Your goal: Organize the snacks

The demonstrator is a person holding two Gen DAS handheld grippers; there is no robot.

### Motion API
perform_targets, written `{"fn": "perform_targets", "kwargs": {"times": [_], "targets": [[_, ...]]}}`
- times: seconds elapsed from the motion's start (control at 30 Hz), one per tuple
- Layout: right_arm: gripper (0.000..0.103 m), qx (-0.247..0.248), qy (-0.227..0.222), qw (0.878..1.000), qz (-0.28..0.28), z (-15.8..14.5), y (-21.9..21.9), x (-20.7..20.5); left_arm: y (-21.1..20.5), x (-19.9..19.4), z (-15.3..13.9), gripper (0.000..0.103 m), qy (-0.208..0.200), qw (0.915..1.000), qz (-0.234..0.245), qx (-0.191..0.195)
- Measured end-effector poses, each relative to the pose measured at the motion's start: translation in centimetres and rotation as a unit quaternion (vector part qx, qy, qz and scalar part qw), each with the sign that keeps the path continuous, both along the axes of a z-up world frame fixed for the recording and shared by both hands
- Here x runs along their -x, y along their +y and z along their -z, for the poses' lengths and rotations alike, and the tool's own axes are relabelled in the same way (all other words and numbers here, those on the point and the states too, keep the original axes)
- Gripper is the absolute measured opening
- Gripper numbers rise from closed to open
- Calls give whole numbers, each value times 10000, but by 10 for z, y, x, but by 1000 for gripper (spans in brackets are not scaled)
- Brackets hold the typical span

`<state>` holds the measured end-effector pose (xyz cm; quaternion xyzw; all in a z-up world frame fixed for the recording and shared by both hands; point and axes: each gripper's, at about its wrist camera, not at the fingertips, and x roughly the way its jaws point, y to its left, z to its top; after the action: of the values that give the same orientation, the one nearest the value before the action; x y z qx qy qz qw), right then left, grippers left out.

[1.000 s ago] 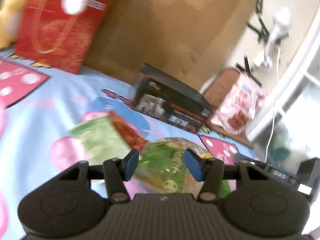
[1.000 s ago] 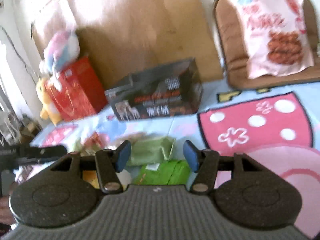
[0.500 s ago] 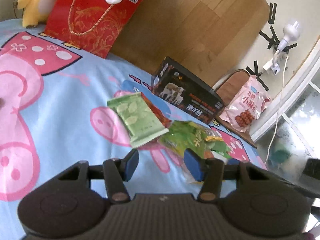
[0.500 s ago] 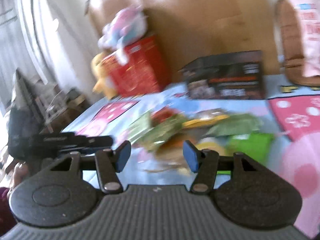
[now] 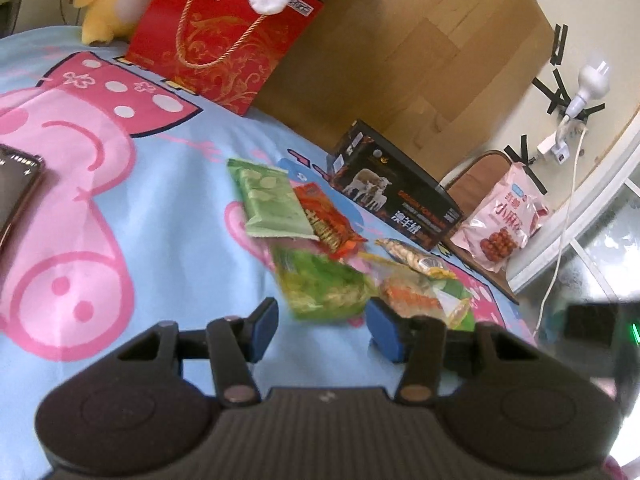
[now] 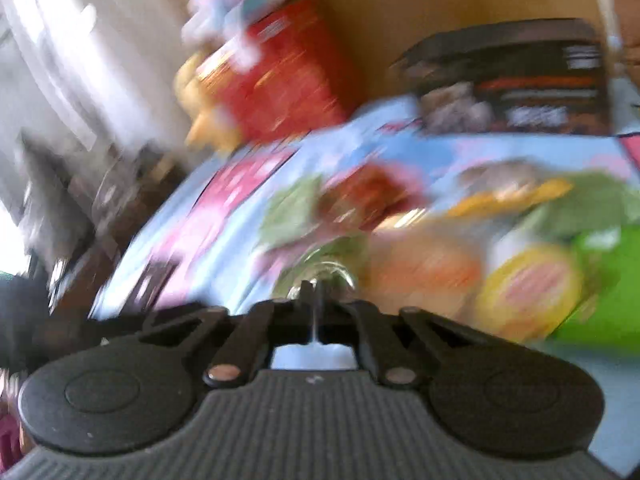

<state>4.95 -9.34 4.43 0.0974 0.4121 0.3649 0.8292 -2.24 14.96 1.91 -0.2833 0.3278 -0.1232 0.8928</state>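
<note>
Hovering with left gripper [image 5: 320, 330] jaws parted and empty over snack packets [image 5: 304, 240] lying heaped on the cartoon blanket [image 5: 160, 216] beside the black box [image 5: 394, 196]; right gripper [image 6: 316, 300] pinched together, gripping nothing.

Left gripper [image 5: 320, 330] tilted downward, jaws parted with nothing pressed between. Right gripper [image 6: 316, 294] tilted downward, jaws just snapped together, empty.

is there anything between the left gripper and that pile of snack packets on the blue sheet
Nothing visible: the left gripper is open, with only bare blue cartoon-print sheet before the blurred green snack packet.
</note>
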Motion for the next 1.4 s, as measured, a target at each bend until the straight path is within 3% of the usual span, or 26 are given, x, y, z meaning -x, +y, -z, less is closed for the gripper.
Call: {"fn": "perform_targets", "kwargs": {"times": [0.07, 0.17, 0.27, 0.43, 0.53, 0.6, 0.67, 0.77, 0.83, 0.97, 1.1, 1.2, 1.27, 1.4], "targets": [[10, 149, -113, 9987, -475, 2, 10, 23, 1, 1, 1, 49, 29, 10000, -38, 15], [15, 396, -506, 9968, -483, -6, 9, 38, 2, -4, 1, 49, 94, 9999, -81, -14], [37, 426, -793, 9958, -194, -17, 2, 33, -1, -17, -2, 49, 180, 9997, -145, -92], [37, 713, -713, 9943, -348, -5, 9, 21, -4, -33, -5, 51, 313, 9990, -266, -190], [27, 884, -915, 9919, -47, -2, 2, 21, -10, -32, -9, 51, 244, 9995, -154, -155], [30, 731, -934, 9929, 56, -10, -9, 24, -18, -31, -14, 51, 122, 9996, 3, -252], [40, 719, -1325, 9885, 81, -21, -19, 34, -28, -32, -19, 51, 41, 9994, 172, -306], [41, 726, -1609, 9835, 393, -28, -42, 44, -43, -41, -20, 51, 46, 9988, 389, -305], [41, 845, -1550, 9824, 609, -25, -52, 41, -55, -50, -19, 51, 127, 9983, 509, -269], [41, 942, -1001, 9876, 754, -6, -70, 31, -80, -59, -20, 52, 147, 9963, 750, -401], [46, 1278, -1098, 9758, 1395, 4, -81, 20, -92, -66, -17, 53, 284, 9953, 749, -552], [49, 724, -1008, 9867, 1048, 0, -84, 24, -95, -68, -14, 53, 356, 9948, 753, -588], [56, 854, -1136, 9862, 849, 0, -74, 30, -96, -71, -11, 53, 415, 9946, 731, -605], [56, 967, -1043, 9873, 711, 10, -63, 26, -101, -75, -7, 53, 490, 9938, 758, -644]]}}
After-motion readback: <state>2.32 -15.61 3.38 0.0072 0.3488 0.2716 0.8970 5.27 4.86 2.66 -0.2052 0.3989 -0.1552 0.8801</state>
